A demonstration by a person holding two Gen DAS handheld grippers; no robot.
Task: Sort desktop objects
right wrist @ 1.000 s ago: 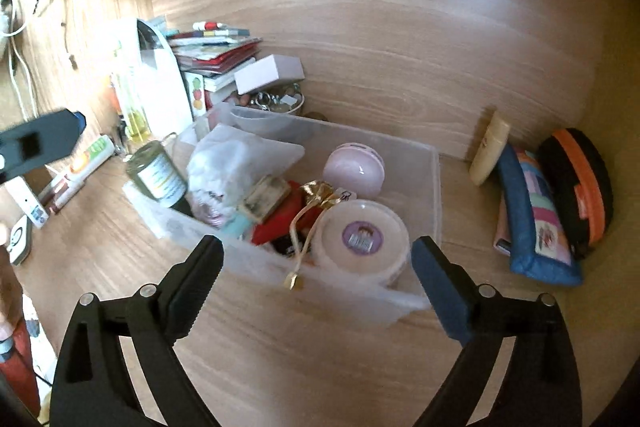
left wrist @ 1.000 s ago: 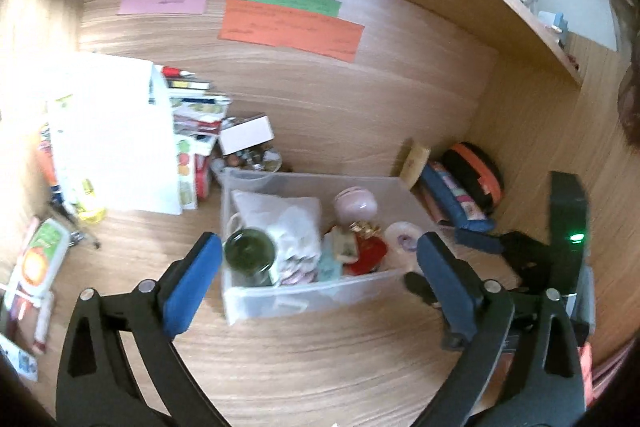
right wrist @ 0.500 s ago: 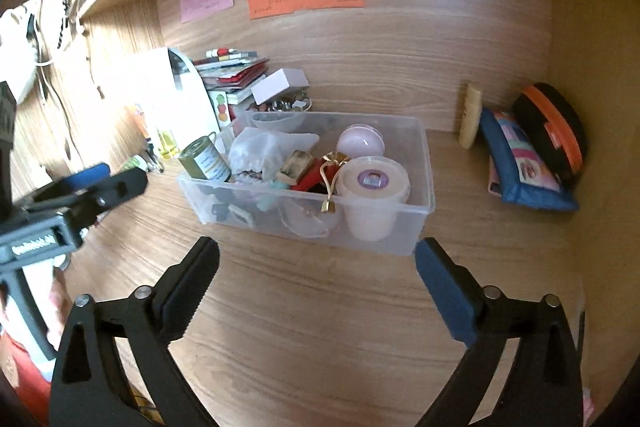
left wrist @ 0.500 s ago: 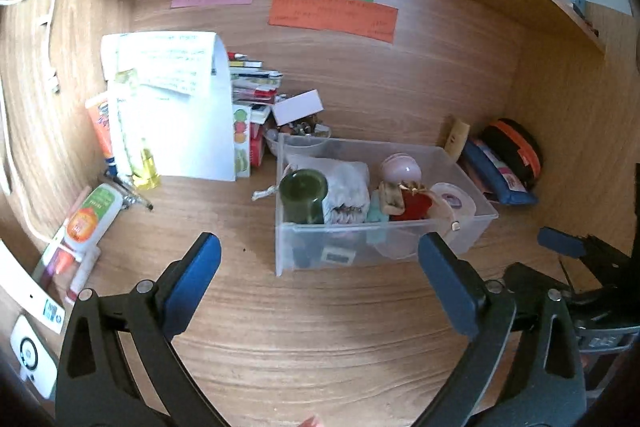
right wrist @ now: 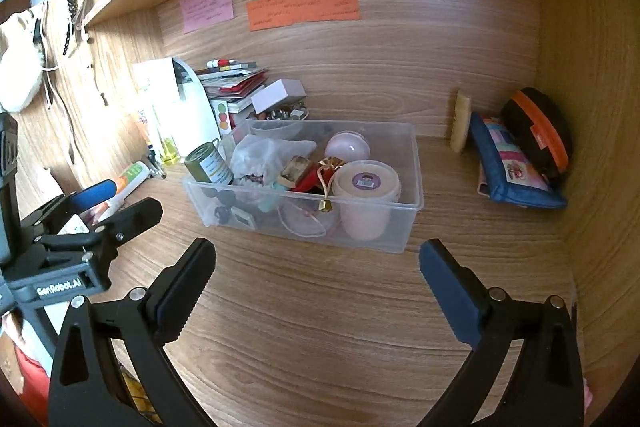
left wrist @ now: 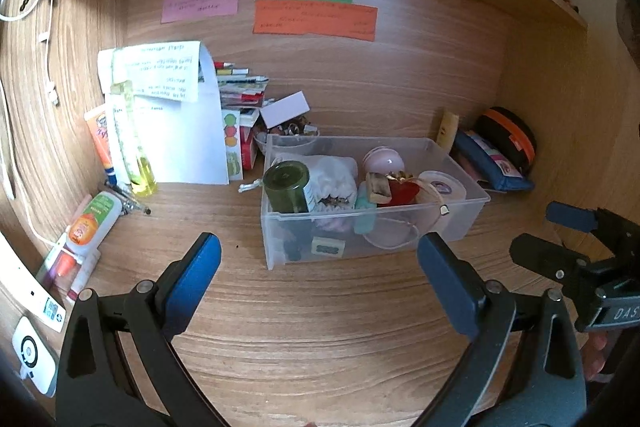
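A clear plastic bin (left wrist: pixel 468 215) (right wrist: pixel 412 187) stands on the wooden desk, filled with a green jar (left wrist: pixel 286 187) (right wrist: pixel 208 165), a white bag (left wrist: pixel 334 179), a pink round case (left wrist: pixel 382 159) (right wrist: pixel 347 146), a red pouch (left wrist: pixel 402 191) and a white tub (right wrist: pixel 366 187). My left gripper (left wrist: pixel 318 259) is open and empty, held back from the bin's front. My right gripper (right wrist: pixel 316 263) is open and empty, also in front of the bin. Each gripper shows in the other's view, the right one (left wrist: pixel 572 239) and the left one (right wrist: pixel 108 203).
Papers (left wrist: pixel 176 115), books and a small white box (left wrist: pixel 284 109) stand at the back left. Tubes and bottles (left wrist: pixel 92 223) lie at the left. A blue pouch (right wrist: pixel 516 167), an orange-black case (right wrist: pixel 540 131) and a wooden brush (right wrist: pixel 460 121) lean at the right corner. Sticky notes (left wrist: pixel 316 17) hang on the wall.
Both grippers have pulled back from the bin, which now looks smaller and farther. Both stay open and empty.
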